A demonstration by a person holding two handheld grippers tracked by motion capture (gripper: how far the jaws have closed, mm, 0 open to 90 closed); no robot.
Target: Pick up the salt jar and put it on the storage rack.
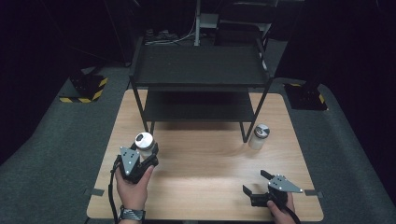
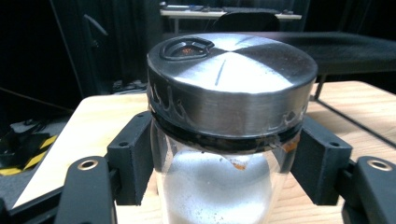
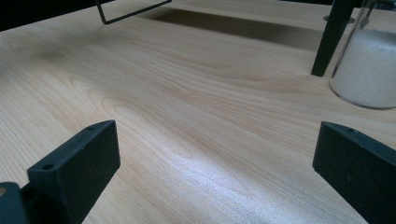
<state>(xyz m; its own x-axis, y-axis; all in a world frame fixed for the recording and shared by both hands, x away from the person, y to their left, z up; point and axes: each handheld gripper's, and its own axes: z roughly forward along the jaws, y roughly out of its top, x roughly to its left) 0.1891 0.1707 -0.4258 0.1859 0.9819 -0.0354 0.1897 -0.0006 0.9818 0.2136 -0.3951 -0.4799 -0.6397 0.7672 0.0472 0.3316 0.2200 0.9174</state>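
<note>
A glass jar (image 1: 144, 142) with a brushed metal lid and white grains inside is held by my left gripper (image 1: 142, 155) above the left part of the wooden table (image 1: 205, 163). In the left gripper view the jar (image 2: 231, 116) sits between the two black pads (image 2: 132, 156), which press on the glass just under the lid. A second jar (image 1: 259, 136) of the same kind stands by the shelf's right front leg, and its glass body (image 3: 369, 70) is at the far right of the right gripper view. My right gripper (image 1: 257, 183) rests low near the table's front right, open, with bare wood between its jaws.
A black two-level metal shelf (image 1: 201, 74) stands across the back half of the table, its legs (image 1: 245, 133) reaching down to the wood. Dark carpet surrounds the table, with yellow-black striped bases (image 1: 86, 91) at the back left and right.
</note>
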